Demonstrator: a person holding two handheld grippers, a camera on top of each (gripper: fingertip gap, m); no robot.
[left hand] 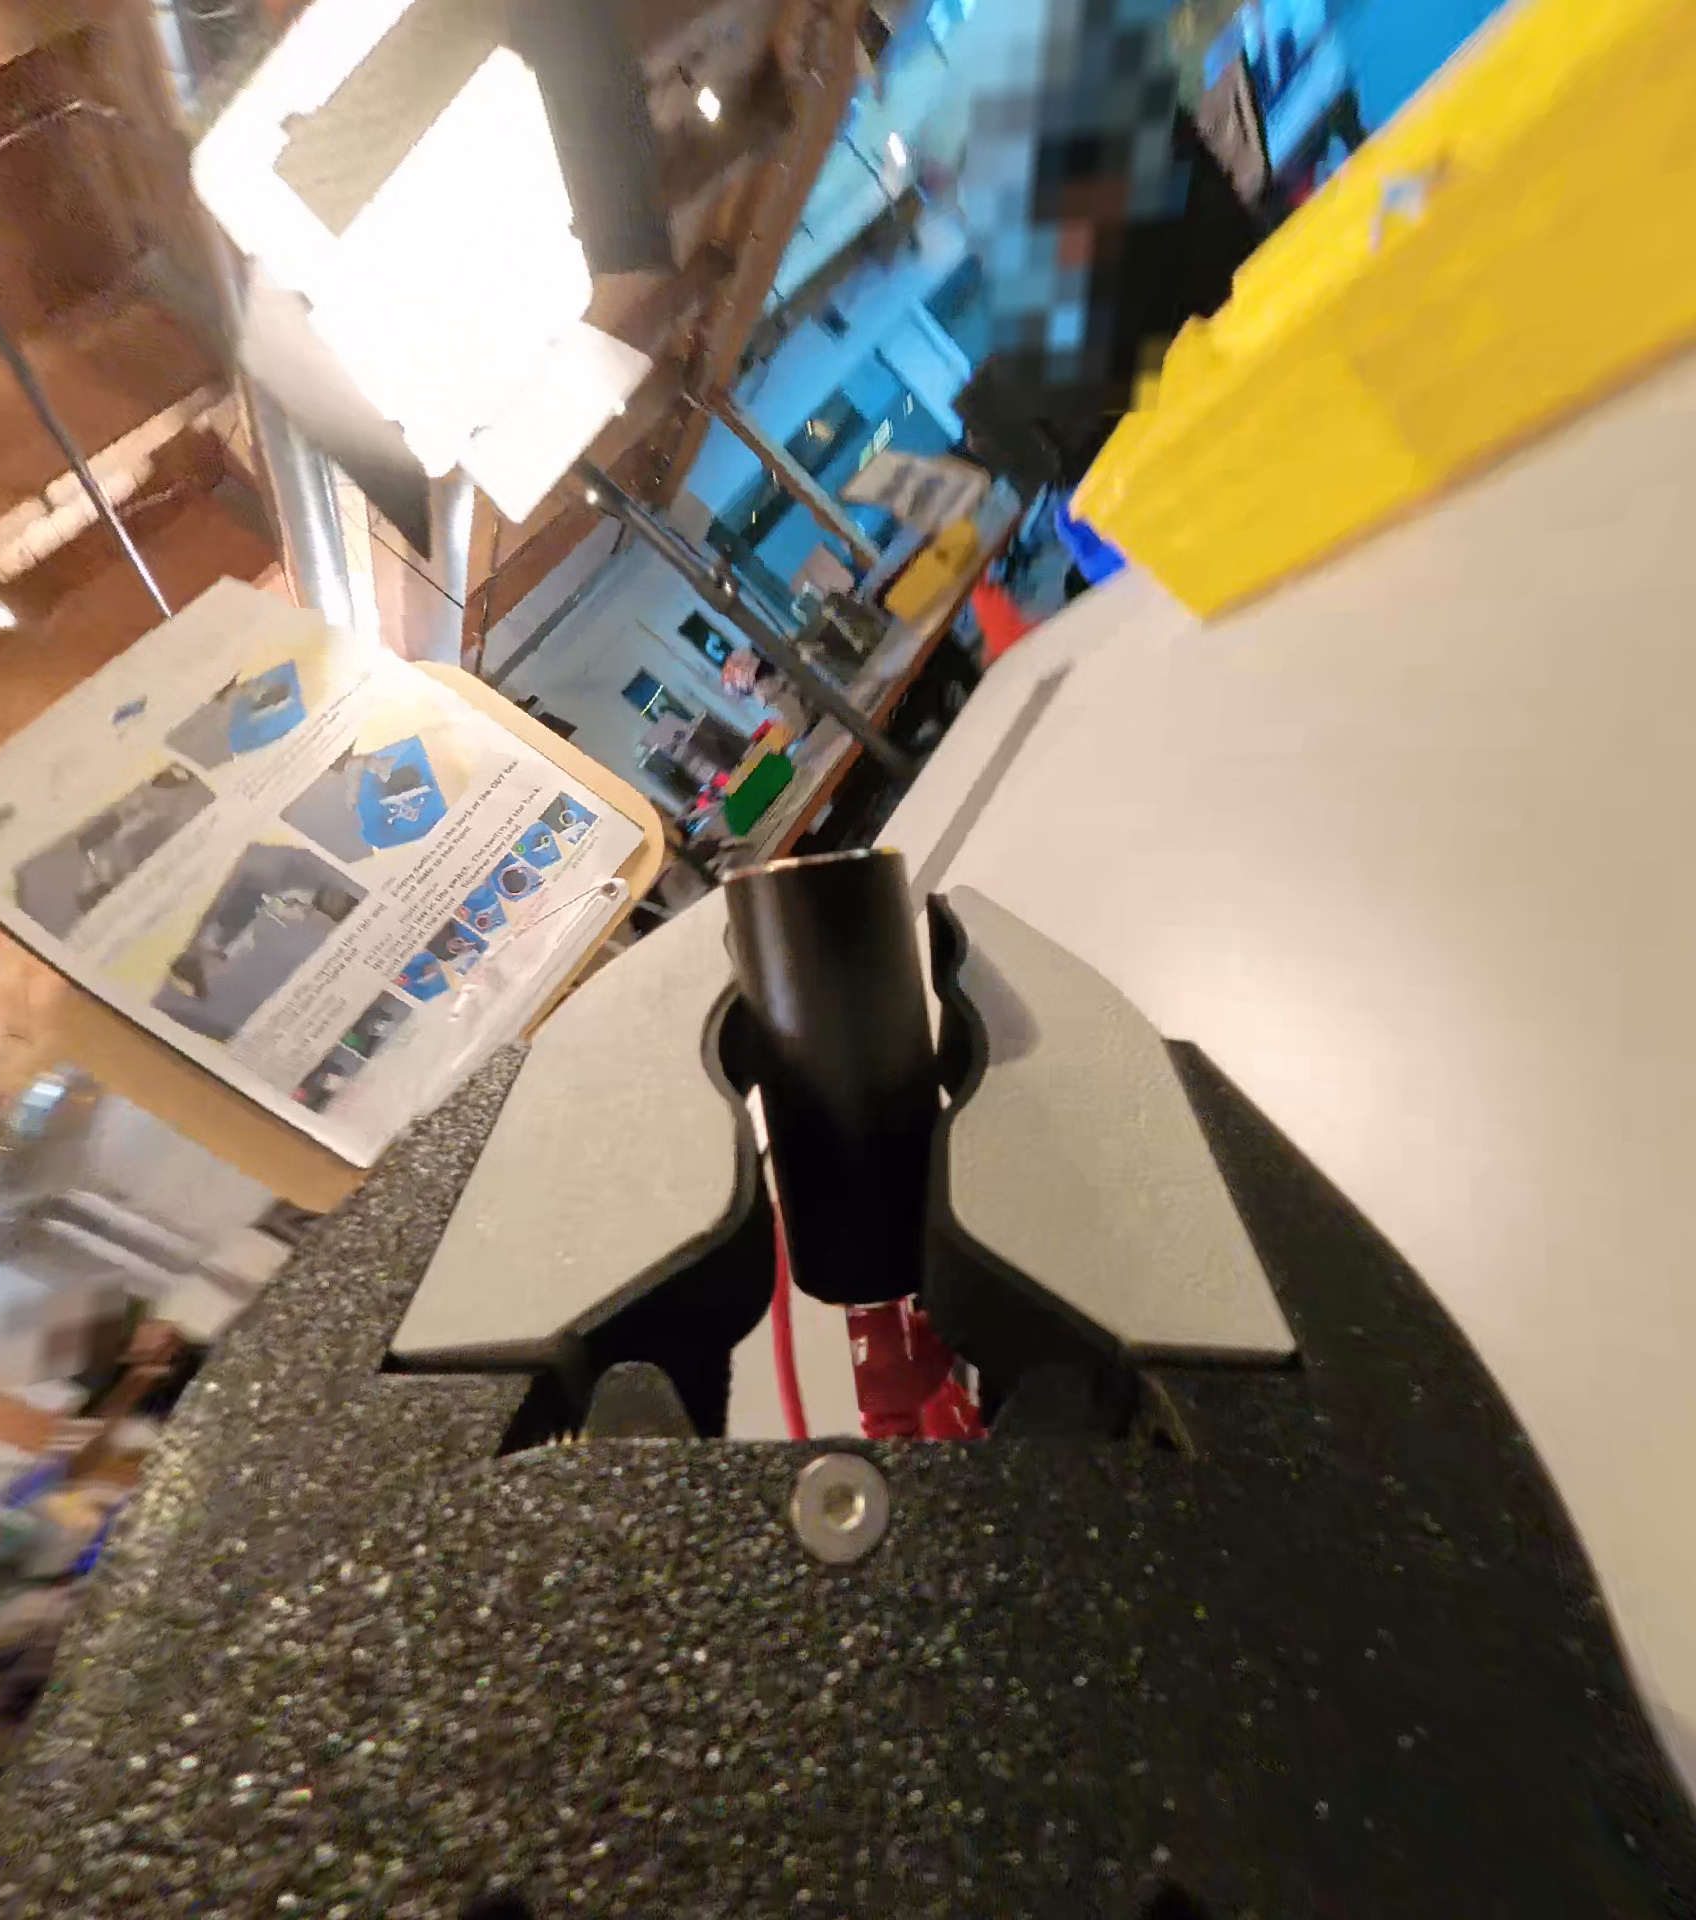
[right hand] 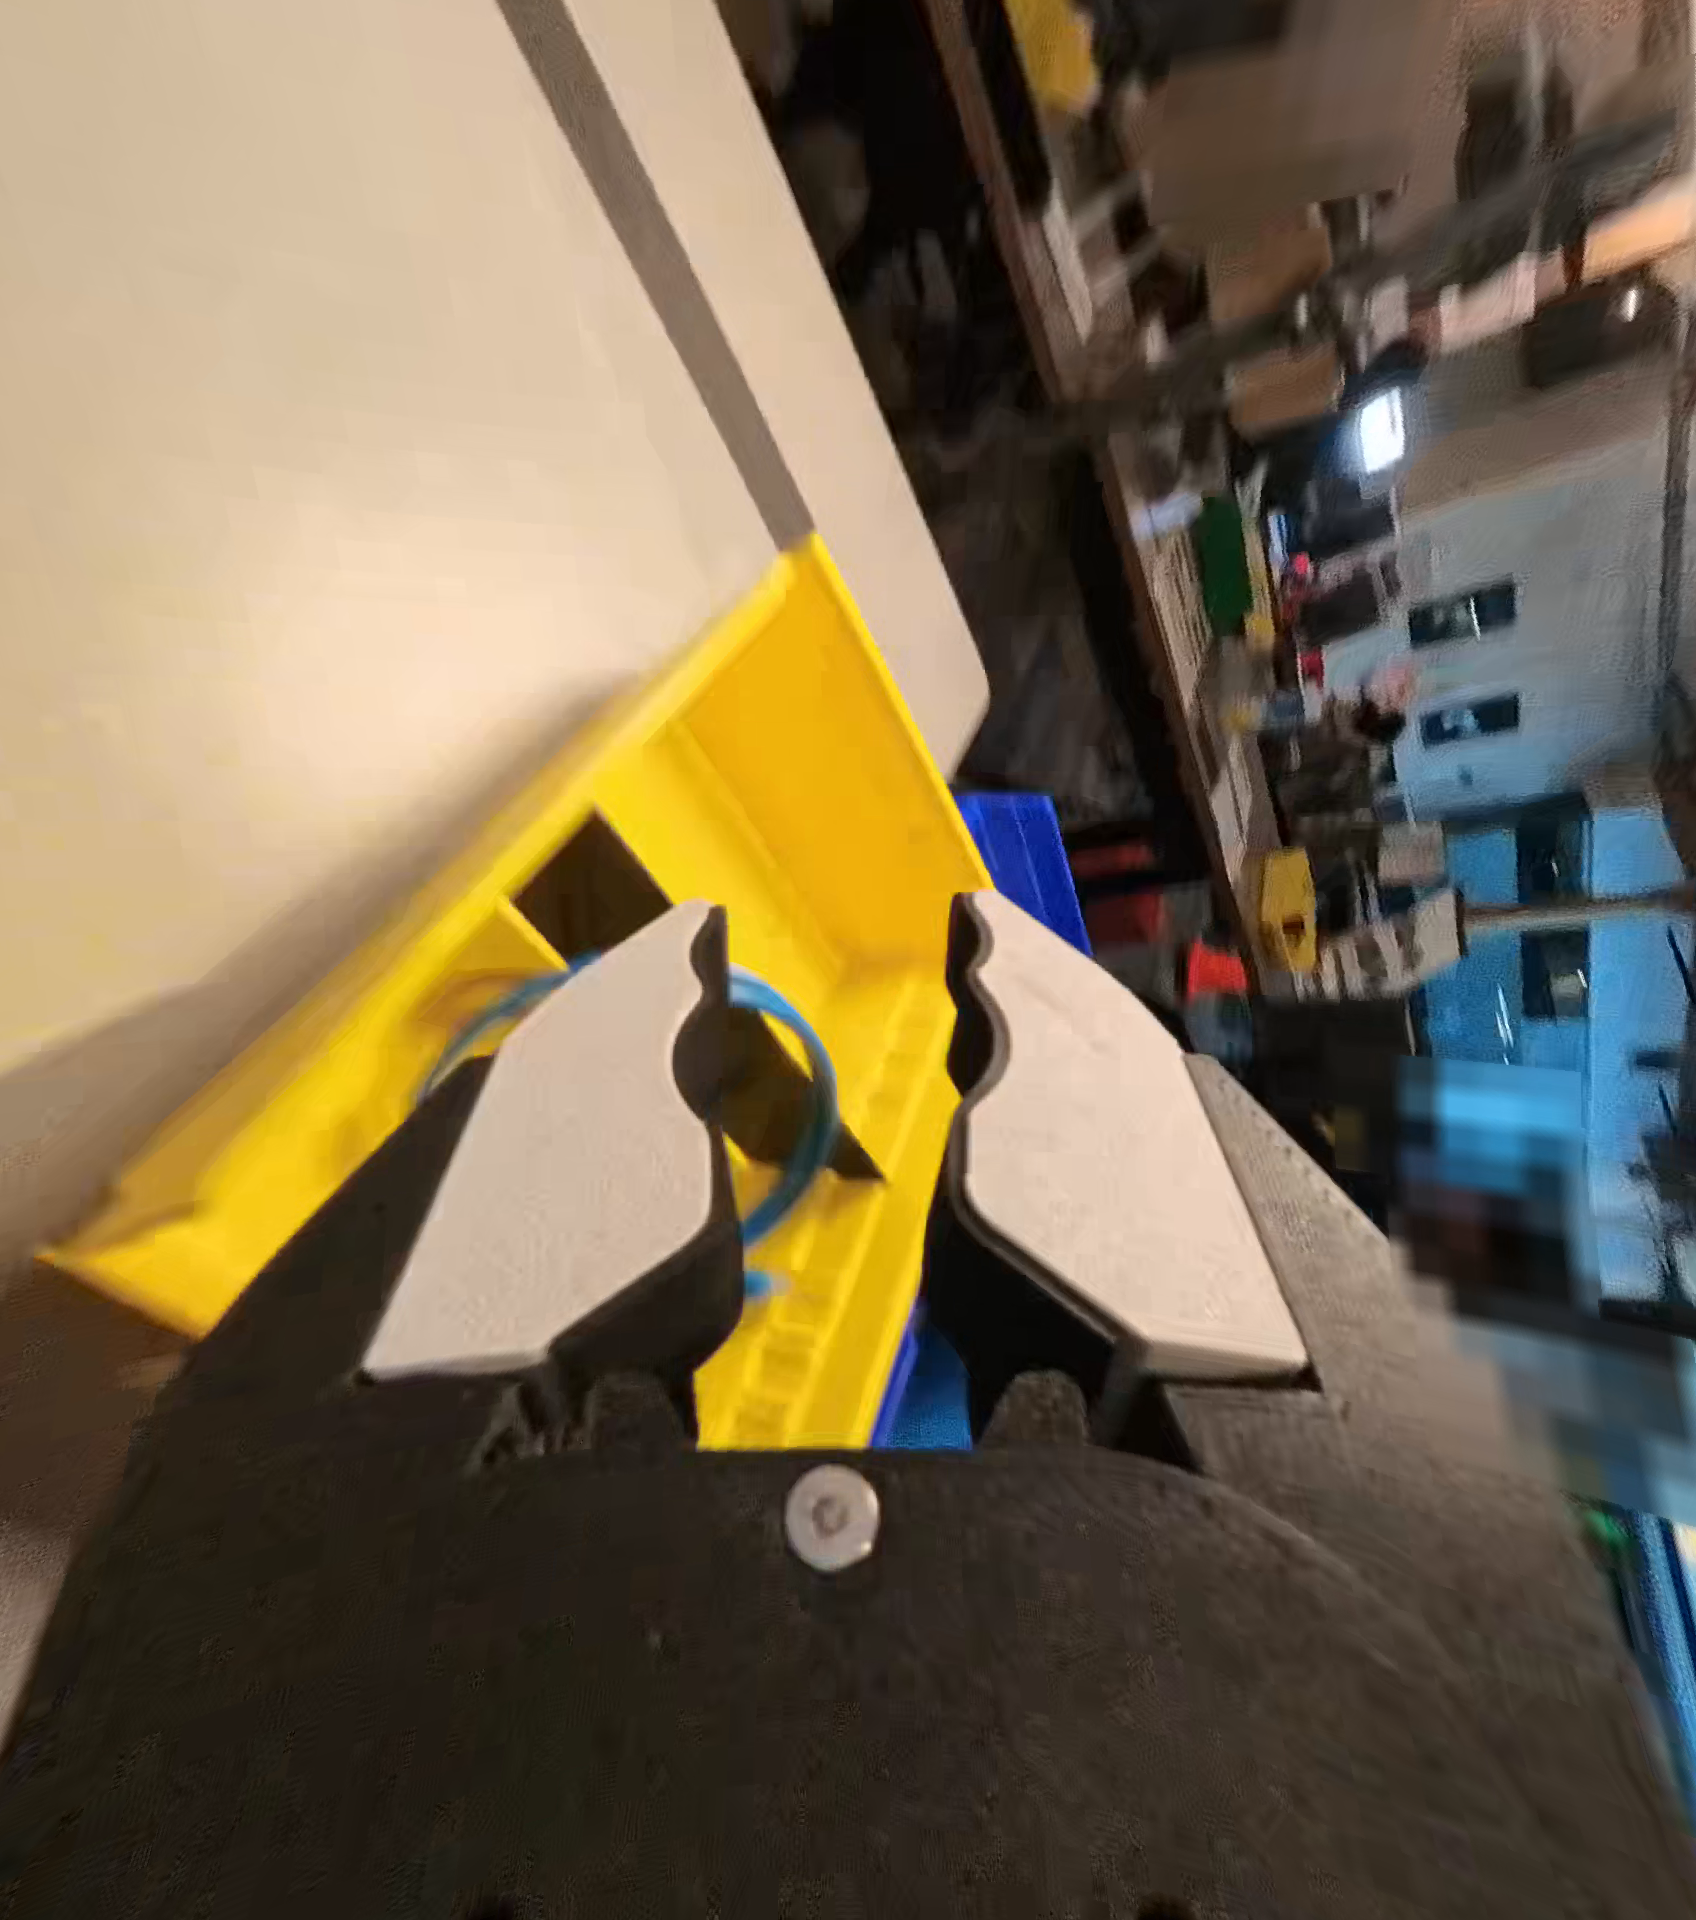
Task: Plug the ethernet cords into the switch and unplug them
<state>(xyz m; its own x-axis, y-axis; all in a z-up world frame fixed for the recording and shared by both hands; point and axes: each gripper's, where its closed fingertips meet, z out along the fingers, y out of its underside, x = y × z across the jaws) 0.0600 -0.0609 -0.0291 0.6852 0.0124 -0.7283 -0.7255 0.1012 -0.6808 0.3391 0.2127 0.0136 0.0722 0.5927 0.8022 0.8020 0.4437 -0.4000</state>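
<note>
Between the left gripper's (left hand: 839,966) fingers, a black cylinder (left hand: 828,1070) is pinched tight, with a red cord (left hand: 901,1371) plugged into its near end, all held over the white table (left hand: 1446,831). An instruction sheet (left hand: 272,862) is seen off to the left. Right gripper (right hand: 836,961) is spread wide with nothing gripped, over a yellow bin (right hand: 802,748) where a blue cord (right hand: 808,1101) is looped.

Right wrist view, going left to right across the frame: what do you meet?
White table → yellow bin holding a blue cable, seen between the open right gripper fingers → blue bin → blurred workshop shelves.
</note>
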